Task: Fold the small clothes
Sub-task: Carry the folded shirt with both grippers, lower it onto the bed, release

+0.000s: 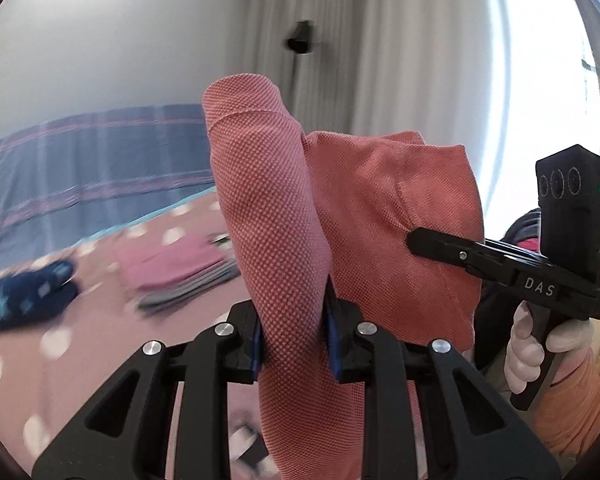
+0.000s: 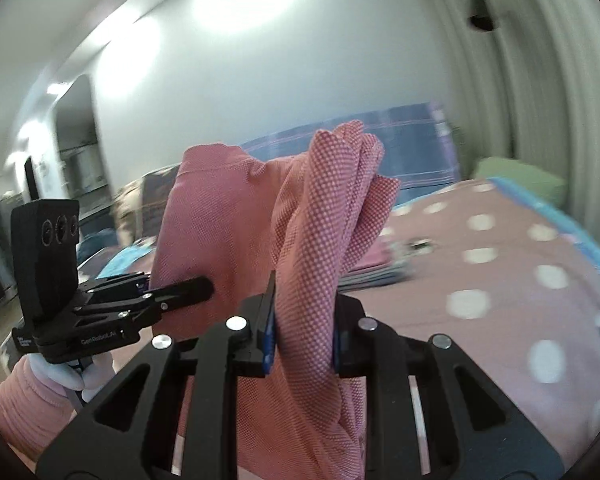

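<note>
A salmon-pink knit garment point(image 1: 276, 208) hangs in the air between both grippers, above the bed. My left gripper point(image 1: 294, 340) is shut on one bunched edge of it. My right gripper point(image 2: 302, 340) is shut on another bunched edge point(image 2: 324, 208). In the left wrist view the right gripper point(image 1: 416, 240) shows at the right, its tips against the cloth. In the right wrist view the left gripper point(image 2: 204, 286) shows at the left, its tips on the cloth. The garment's lower part hangs below both views.
A pink bedspread with white dots point(image 2: 500, 288) lies below. A stack of folded clothes point(image 1: 180, 276) sits on it, also visible in the right wrist view point(image 2: 376, 268). A dark blue star-patterned garment point(image 1: 24, 296) lies at the left. A blue plaid blanket point(image 1: 92, 160) and curtains stand behind.
</note>
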The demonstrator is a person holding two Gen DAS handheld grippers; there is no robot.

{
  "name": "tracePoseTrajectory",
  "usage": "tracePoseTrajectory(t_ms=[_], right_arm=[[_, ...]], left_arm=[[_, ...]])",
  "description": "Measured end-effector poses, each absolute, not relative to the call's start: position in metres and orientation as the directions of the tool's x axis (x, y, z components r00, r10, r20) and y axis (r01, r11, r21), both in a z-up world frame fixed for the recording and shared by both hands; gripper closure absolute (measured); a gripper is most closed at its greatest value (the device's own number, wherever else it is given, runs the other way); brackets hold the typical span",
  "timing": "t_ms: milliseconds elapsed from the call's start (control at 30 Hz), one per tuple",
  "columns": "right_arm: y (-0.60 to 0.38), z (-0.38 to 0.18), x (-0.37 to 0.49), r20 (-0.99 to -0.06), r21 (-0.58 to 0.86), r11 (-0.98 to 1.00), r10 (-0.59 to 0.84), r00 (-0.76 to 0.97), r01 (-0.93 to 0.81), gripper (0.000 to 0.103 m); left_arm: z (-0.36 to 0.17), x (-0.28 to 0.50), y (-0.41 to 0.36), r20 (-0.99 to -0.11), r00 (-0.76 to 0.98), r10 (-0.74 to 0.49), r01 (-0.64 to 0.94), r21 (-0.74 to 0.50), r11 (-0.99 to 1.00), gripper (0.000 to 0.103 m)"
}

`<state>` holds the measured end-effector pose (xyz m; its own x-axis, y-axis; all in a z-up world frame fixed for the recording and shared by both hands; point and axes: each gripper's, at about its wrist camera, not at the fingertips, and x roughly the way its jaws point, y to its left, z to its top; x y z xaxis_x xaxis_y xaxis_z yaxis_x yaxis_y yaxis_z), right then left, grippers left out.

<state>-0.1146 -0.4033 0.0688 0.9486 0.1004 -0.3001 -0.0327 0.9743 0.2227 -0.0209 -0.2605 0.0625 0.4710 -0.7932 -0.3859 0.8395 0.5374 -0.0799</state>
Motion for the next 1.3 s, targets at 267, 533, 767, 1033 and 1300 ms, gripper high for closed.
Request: tracePoseTrajectory(t_ms=[267, 533, 767, 1033, 1300], right_arm=[[-0.496, 0.081, -0.14, -0.324, 0.213, 0.951, -0.147, 0.934, 0.223, 0.083], [-0.578, 0.052, -0.127, -0.386, 0.238, 0.871, -0.321, 0.865, 0.43, 0.083], [-0.632, 0.032, -0.108, -0.386, 0.256, 0.84, -0.366, 0.847, 0.479, 0.083], [-0.685, -0.011, -0.032, -0.49, 0.25, 0.821, -0.35, 0.799, 0.513, 0.068], [-0.689, -0.088, -0.028, -0.635, 0.262, 0.731, -0.361, 0.683, 0.63, 0.058]], left_arm=[[0.069, -0.011, -0.388, -0.424, 0.309, -0.852, 0.923, -0.082, 0.375, 0.078], [0.04, 0.006, -0.472, -0.479, 0.216, -0.851, 0.946, -0.113, 0.303, 0.079], [0.015, 0.042, -0.54, -0.523, 0.157, -0.837, 0.942, -0.176, 0.286, 0.079], [-0.036, 0.111, -0.576, -0.611, 0.236, -0.756, 0.887, -0.183, 0.425, 0.067], [-0.105, 0.142, -0.547, -0.697, 0.264, -0.667, 0.818, -0.205, 0.537, 0.051]])
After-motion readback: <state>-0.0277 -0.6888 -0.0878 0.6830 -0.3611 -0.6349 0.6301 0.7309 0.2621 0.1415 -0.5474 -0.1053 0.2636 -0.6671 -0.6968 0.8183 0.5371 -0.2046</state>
